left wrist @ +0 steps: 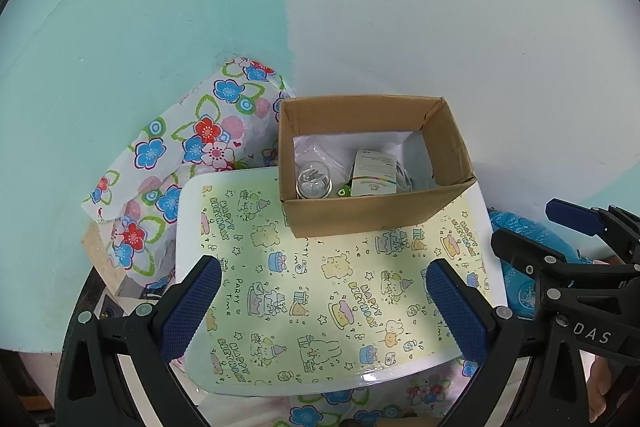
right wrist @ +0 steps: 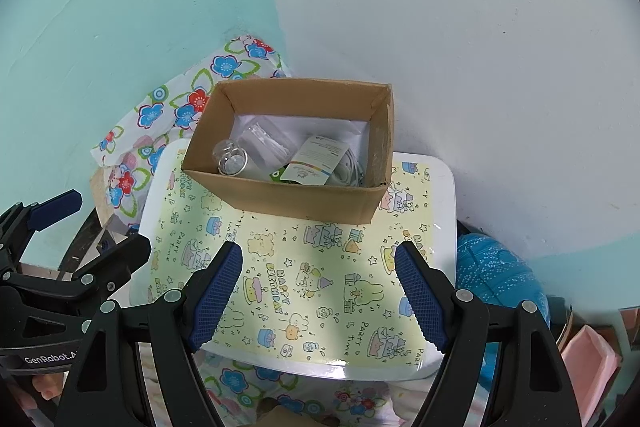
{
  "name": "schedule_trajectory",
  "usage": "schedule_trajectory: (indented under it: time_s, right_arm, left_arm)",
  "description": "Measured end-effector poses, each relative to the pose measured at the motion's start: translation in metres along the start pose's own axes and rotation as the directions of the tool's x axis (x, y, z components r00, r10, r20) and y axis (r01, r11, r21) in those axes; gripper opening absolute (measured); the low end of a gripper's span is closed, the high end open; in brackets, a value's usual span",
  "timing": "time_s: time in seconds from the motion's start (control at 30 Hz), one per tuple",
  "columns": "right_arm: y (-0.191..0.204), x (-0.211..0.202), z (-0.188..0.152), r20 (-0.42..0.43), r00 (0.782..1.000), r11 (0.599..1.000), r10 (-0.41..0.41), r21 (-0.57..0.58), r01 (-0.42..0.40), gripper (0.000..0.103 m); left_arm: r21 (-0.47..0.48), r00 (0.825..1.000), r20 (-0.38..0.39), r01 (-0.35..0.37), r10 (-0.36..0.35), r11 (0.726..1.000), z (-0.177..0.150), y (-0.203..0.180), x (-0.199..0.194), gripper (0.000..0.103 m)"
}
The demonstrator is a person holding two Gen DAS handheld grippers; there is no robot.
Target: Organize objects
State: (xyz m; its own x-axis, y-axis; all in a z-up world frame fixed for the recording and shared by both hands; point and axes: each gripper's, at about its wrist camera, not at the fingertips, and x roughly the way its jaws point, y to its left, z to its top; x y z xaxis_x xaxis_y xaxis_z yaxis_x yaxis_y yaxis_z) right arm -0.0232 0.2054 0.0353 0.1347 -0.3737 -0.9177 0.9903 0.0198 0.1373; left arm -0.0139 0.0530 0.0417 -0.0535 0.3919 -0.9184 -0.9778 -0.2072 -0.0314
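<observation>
Left wrist view: The left gripper (left wrist: 322, 307) is held with its jaws spread wide and nothing between them. Beyond the fingertips, well apart from them, a cardboard box (left wrist: 372, 215) is seen standing on the far part of a white table (left wrist: 188, 211), which is covered by a yellow birthday-print sheet (left wrist: 320, 291). The box is open at the top. Inside it, a small glass jar (left wrist: 313, 181) lies at the left, a printed white packet (left wrist: 376, 173) at the centre, and what appears to be a coiled white cable (left wrist: 404, 177) at the right; the last item is too small to be identified with certainty. A floral cloth (left wrist: 180, 147) is draped behind the table at the left.

Right wrist view: The right gripper (right wrist: 318, 293) is likewise released, its blue pads wide apart and empty above the sheet (right wrist: 320, 267). The box (right wrist: 296, 197) is located ahead of the jaws, slightly left of centre, untouched. The jar (right wrist: 232, 157) and packet (right wrist: 316, 161) are visible within. The left gripper (right wrist: 72, 227) is seen at the left edge.
</observation>
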Motion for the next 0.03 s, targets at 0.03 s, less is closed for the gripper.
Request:
schedule_trajectory:
  time_s: [0.03]
  right_arm:
    - [-0.0005,0.0,-0.0003,0.001,1.0,1.0,0.0,0.001,0.0,0.081]
  left_arm:
    - [-0.001,1.0,0.001,0.0,0.0,1.0,0.0001,0.0002,0.0001,0.103]
